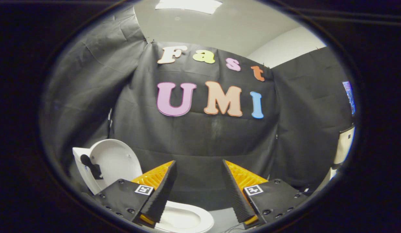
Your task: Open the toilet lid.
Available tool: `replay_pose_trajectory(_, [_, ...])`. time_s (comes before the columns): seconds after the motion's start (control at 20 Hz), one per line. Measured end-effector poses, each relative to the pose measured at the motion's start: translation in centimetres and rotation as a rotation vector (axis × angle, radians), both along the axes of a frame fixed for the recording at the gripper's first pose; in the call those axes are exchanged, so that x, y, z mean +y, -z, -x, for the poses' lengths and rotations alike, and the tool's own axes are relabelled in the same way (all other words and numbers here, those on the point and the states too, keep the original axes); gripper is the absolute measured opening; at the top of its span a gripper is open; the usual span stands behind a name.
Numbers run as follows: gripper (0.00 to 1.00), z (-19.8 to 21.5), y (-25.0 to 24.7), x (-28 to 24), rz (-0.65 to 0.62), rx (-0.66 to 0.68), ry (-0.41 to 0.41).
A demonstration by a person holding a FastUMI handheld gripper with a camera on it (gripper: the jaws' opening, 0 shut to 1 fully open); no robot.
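1. The gripper (199, 181) has its 2 fingers spread wide apart, released, with nothing between them; only the black cloth wall (200, 142) shows through the gap.
2. The toilet lid (114, 161) stands raised and upright, off beyond the left finger, its white inner face turned toward the camera.
3. A dark fitting (92, 166) sits on the lid's left part; what it is cannot be made out.
4. The lid's lower edge is hidden behind the left finger's mount, so the hinge is not visible.
5. The toilet seat (187, 216) lies below the fingers, a white ring partly covered by the left finger and cut off at the bottom.
6. The bowl inside the ring is too dark and cropped to judge.
7. Far off beyond the right finger, a pale object (344, 145) and a bit of a lit screen (349, 95) are cut off and stay unclear.
8. Above the cloth, a pale ceiling (219, 26) carries 1 bright panel (189, 5), cropped at the top.
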State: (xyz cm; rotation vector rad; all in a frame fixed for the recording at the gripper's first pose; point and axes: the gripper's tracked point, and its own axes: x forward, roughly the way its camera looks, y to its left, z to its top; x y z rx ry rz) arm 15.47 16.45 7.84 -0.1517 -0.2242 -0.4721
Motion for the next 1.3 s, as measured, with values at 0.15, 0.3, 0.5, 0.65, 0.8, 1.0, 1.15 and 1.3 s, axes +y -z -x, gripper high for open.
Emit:
replay_pose_trajectory(0.15, [0.87,0.8,0.4,-2.1,-0.004,0.022,0.049])
replay_pose_trajectory(0.3, [0.87,0.7,1.6,-3.5,-0.072,0.068,0.051])
replay_pose_trajectory(0.5, [0.87,-0.2,3.9,-5.2,-0.080,0.164,0.090])
replay_pose_trajectory(0.65, [0.88,-2.1,5.4,-4.7,-0.136,0.196,0.001])
replay_pose_trajectory(0.8, [0.88,-2.9,6.4,-4.9,-0.150,0.216,-0.069])
replay_pose_trajectory(1.0, [0.85,-3.3,4.6,-3.1,-0.124,0.139,-0.268])
replay_pose_trajectory(1.15, [0.82,-1.4,4.7,-6.8,-0.100,0.140,-0.190])
replay_pose_trajectory(1.3, [0.79,0.4,4.5,-8.1,-0.085,0.166,-0.192])
